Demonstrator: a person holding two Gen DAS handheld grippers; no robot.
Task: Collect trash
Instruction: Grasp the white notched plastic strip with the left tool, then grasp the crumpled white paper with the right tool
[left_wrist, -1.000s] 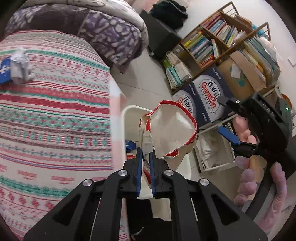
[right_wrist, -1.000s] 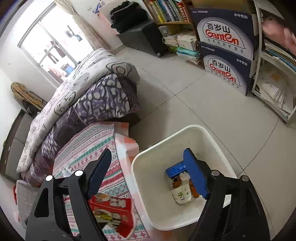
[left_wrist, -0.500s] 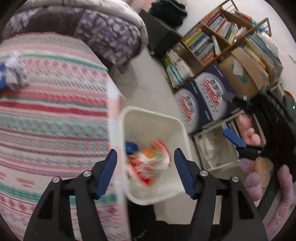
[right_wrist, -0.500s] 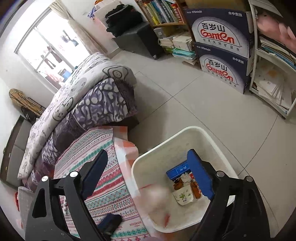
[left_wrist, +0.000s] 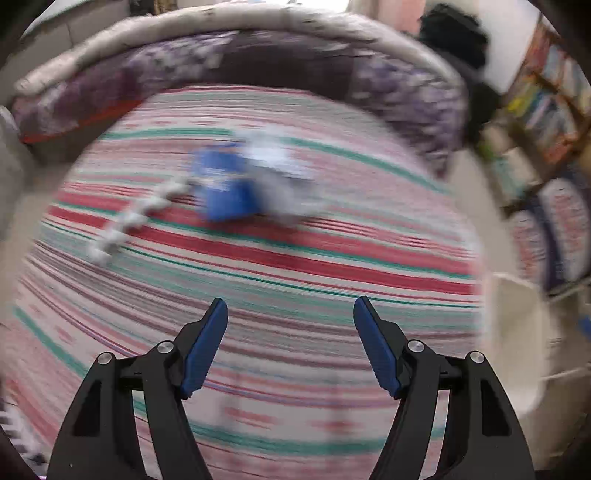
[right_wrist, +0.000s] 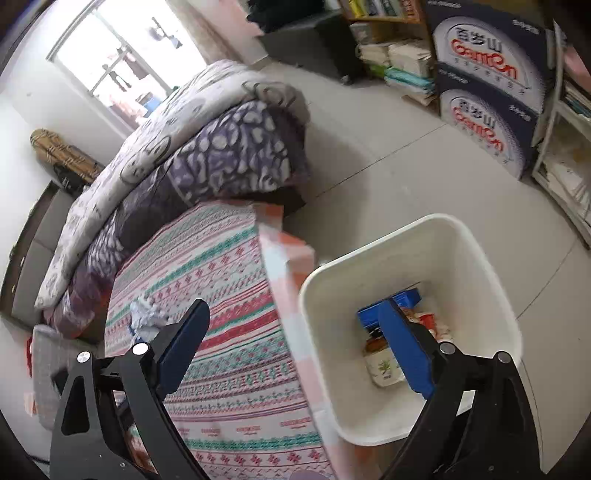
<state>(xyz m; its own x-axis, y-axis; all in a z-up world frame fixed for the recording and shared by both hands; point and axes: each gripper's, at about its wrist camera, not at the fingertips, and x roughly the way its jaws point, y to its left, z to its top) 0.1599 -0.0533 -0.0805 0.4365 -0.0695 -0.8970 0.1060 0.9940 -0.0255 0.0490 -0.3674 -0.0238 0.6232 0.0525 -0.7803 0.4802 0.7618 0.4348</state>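
The left wrist view is motion-blurred. My left gripper (left_wrist: 290, 310) is open and empty above the striped tablecloth (left_wrist: 258, 295). Ahead of it lie a blue packet (left_wrist: 225, 184), a crumpled white paper (left_wrist: 280, 166) touching it, and a twisted white strip (left_wrist: 133, 218). My right gripper (right_wrist: 293, 314) is open and empty, over the gap between table and white bin (right_wrist: 491, 266). The bin holds a blue packet (right_wrist: 369, 314), a small cup (right_wrist: 382, 365) and red wrapper pieces. The crumpled paper also shows in the right wrist view (right_wrist: 147, 312).
The bin's edge shows at the right of the left wrist view (left_wrist: 513, 332). A folded purple and grey quilt (right_wrist: 207, 147) lies behind the table. Blue cartons (right_wrist: 487, 85), book stacks and shelves stand on the tiled floor at the right.
My left gripper opened and dropped the red and white wrapper into the bin, then swung left over the table towards the blue packet. My right gripper stayed open and shifted slightly.
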